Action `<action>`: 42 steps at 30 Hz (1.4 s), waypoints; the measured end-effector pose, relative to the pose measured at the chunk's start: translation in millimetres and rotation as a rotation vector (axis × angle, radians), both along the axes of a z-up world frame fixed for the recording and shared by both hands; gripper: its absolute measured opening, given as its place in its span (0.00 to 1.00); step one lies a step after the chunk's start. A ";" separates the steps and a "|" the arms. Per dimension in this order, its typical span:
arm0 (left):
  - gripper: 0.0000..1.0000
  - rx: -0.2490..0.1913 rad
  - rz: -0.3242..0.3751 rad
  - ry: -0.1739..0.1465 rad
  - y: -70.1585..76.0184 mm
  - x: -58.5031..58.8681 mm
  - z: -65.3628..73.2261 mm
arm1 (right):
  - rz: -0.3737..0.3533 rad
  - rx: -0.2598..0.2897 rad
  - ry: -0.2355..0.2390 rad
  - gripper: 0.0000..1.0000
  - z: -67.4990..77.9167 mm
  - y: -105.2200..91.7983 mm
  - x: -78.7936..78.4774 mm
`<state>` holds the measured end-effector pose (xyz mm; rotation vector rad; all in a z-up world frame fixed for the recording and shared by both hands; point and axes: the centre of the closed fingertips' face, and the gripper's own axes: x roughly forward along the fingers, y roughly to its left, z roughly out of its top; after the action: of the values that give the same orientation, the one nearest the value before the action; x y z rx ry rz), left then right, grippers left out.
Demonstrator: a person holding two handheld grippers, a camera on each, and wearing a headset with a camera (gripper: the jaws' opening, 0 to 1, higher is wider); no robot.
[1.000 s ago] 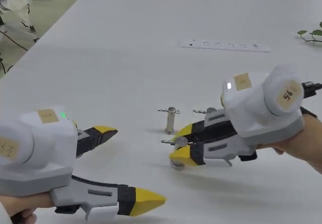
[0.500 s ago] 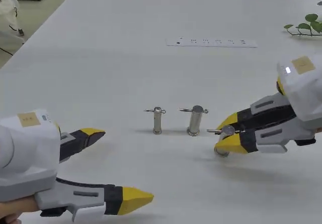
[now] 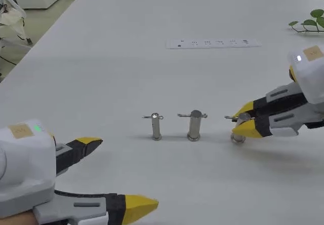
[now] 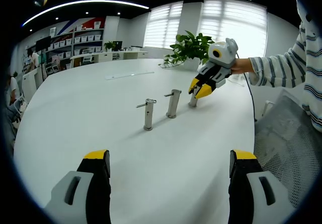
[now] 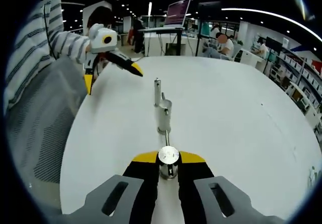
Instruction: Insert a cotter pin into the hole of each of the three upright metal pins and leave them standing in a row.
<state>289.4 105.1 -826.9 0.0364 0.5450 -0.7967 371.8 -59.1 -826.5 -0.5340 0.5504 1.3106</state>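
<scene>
Both held low: right hand-held gripper seemingly pinches the end pin, left hand-held gripper gapes.

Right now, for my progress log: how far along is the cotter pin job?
The left pin and middle pin stand with cotter pins through them. The right gripper is shut on the third pin, which also seems pinned, in line with them. Remaining: release it upright. The left gripper is open.

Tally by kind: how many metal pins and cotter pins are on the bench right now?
Upright metal pins: 3, one held in the right gripper
Cotter pins: 3
Total: 6
</scene>
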 end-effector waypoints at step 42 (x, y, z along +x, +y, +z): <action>0.99 -0.026 0.012 0.024 -15.2 -13.3 10.0 | -0.289 0.149 0.104 0.77 26.0 -16.1 -19.9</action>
<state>276.1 89.9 -816.8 0.0001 0.5570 -0.7933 351.9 -75.3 -800.6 -0.2527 0.5876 1.0962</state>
